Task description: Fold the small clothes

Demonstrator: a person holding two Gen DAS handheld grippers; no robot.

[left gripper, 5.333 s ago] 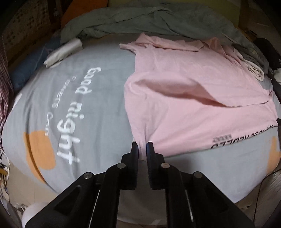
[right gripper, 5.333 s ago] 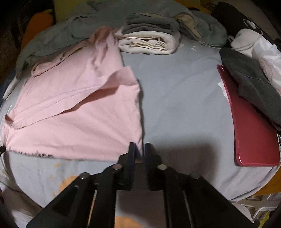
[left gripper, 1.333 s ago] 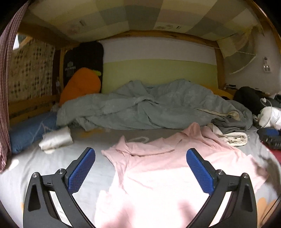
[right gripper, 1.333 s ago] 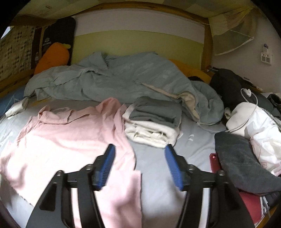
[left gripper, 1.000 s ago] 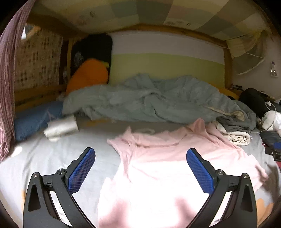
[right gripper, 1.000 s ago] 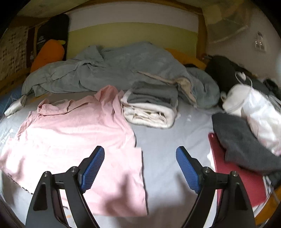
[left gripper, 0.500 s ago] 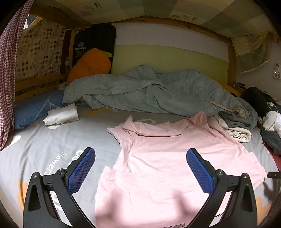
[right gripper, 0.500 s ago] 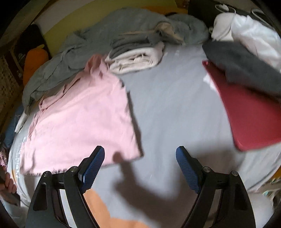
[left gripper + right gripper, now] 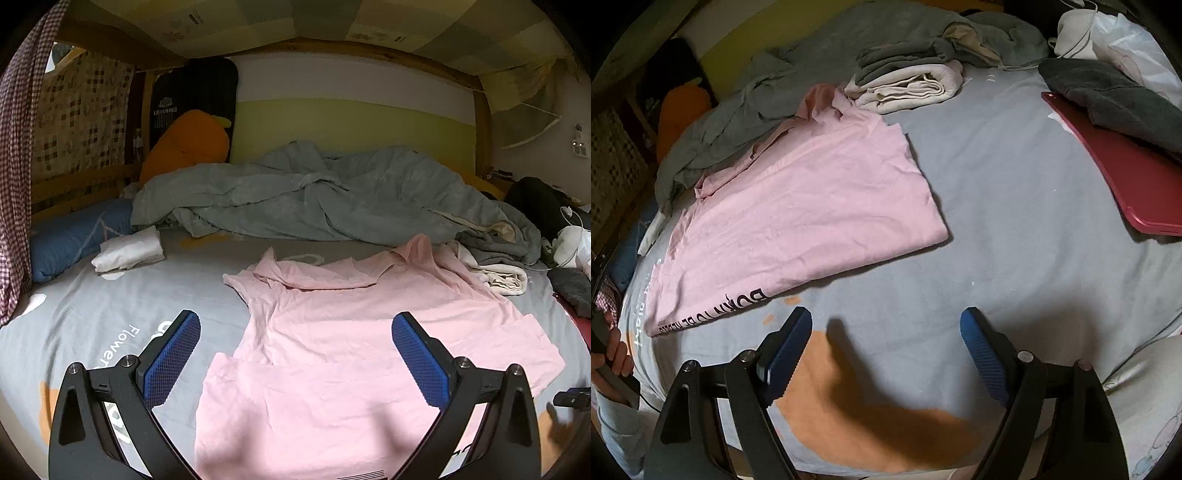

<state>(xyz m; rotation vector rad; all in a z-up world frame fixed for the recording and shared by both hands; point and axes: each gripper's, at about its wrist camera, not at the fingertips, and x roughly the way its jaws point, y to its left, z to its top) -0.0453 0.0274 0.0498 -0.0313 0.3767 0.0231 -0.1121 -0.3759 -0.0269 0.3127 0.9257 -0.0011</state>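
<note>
A pink T-shirt [image 9: 354, 332] lies on the grey bed sheet [image 9: 92, 325], its lower part folded up over the body, with black lettering along the near fold. My left gripper [image 9: 295, 354] is open and empty, held above the shirt's near edge. In the right wrist view the pink T-shirt [image 9: 798, 214] lies to the upper left. My right gripper [image 9: 886, 350] is open and empty over bare bed sheet [image 9: 1015, 221], to the right of the shirt's near corner and apart from it.
A rumpled grey duvet [image 9: 314, 195] and an orange plush [image 9: 184, 144] lie at the bed's head. Folded grey and cream clothes [image 9: 908, 77] sit beyond the shirt. A red flat case [image 9: 1115, 170] with a dark grey garment [image 9: 1108, 96] lies at the right. A folded white cloth [image 9: 129, 251] lies at the left.
Both grippers let go of the shirt's hem after folding it up, and opened. In the last half second the right gripper tilted down and drew back toward the bed's near edge.
</note>
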